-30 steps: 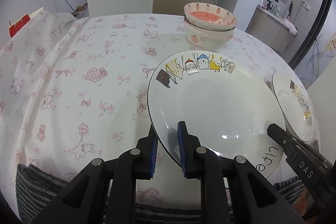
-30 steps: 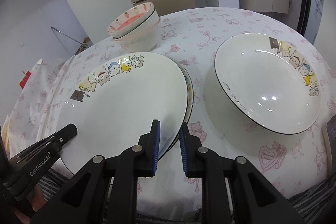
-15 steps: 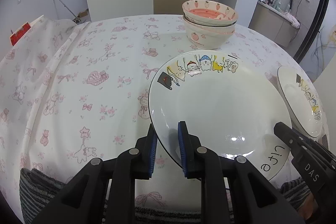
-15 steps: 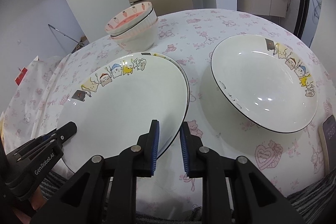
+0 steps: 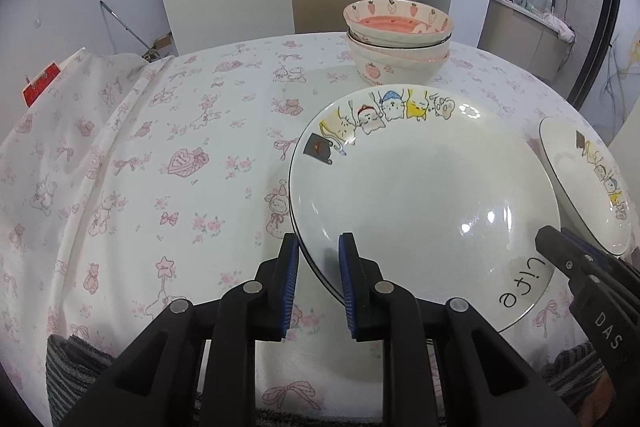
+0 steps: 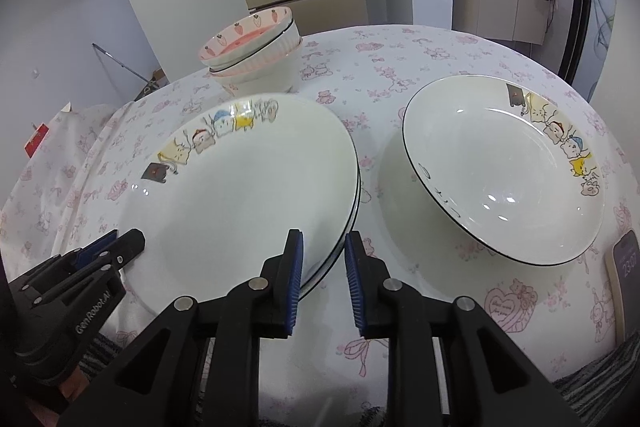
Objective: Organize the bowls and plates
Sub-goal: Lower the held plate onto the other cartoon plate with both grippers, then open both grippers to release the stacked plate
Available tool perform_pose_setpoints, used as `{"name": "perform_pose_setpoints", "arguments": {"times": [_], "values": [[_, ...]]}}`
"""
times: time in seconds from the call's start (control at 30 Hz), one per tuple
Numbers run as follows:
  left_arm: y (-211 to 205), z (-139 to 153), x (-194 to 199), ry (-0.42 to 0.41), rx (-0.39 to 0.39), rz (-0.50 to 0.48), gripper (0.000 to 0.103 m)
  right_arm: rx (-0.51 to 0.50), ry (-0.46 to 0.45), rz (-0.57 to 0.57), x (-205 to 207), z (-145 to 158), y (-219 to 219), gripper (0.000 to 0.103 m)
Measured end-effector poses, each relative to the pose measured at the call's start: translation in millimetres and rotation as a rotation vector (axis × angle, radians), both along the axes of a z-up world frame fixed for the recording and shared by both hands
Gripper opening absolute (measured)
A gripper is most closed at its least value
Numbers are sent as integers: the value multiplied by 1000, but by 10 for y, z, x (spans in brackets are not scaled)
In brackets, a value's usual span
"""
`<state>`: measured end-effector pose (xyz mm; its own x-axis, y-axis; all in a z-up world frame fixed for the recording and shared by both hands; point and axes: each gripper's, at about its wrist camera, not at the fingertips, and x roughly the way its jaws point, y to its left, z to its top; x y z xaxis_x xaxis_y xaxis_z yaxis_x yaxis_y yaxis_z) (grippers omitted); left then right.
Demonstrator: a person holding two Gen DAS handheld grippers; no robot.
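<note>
A white cartoon-rimmed plate (image 5: 420,195) lies stacked on a second plate on the table; it also shows in the right wrist view (image 6: 248,195). My left gripper (image 5: 318,259) straddles its near left rim with its jaws slightly apart. My right gripper (image 6: 322,259) straddles its near right rim the same way, jaws apart. A separate cartoon plate (image 6: 504,167) sits to the right, also seen in the left wrist view (image 5: 584,183). A stack of strawberry bowls (image 5: 398,39) stands behind, also in the right wrist view (image 6: 256,47).
The round table has a pink-patterned white cloth (image 5: 160,147). A phone (image 6: 626,275) lies at the right edge. A striped towel (image 5: 72,367) hangs at the near edge. A cabinet and counter stand behind the table.
The held plate has come down flat onto the plate under it, whose rim no longer sticks out. Both grippers' jaws have opened a little around the rim.
</note>
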<state>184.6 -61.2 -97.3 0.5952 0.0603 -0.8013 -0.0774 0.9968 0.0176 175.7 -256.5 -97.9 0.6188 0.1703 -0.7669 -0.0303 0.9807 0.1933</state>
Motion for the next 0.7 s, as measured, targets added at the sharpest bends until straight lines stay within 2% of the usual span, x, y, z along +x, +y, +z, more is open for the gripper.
{"name": "perform_pose_setpoints", "arguments": {"times": [0.3, 0.37, 0.4, 0.47, 0.7], "values": [[115, 60, -20, -6, -85, -3, 22, 36, 2, 13, -5, 22, -42, 22], [113, 79, -42, -8, -115, -27, 36, 36, -9, 20, -20, 53, -43, 22], [107, 99, -61, -18, -119, -38, 39, 35, -18, 24, -36, 74, -46, 22], [74, 165, -108, -53, -96, -40, 55, 37, -33, 32, -64, 124, -59, 22], [25, 477, -299, -220, -78, -52, 75, 46, -83, 23, -113, 278, -131, 23]]}}
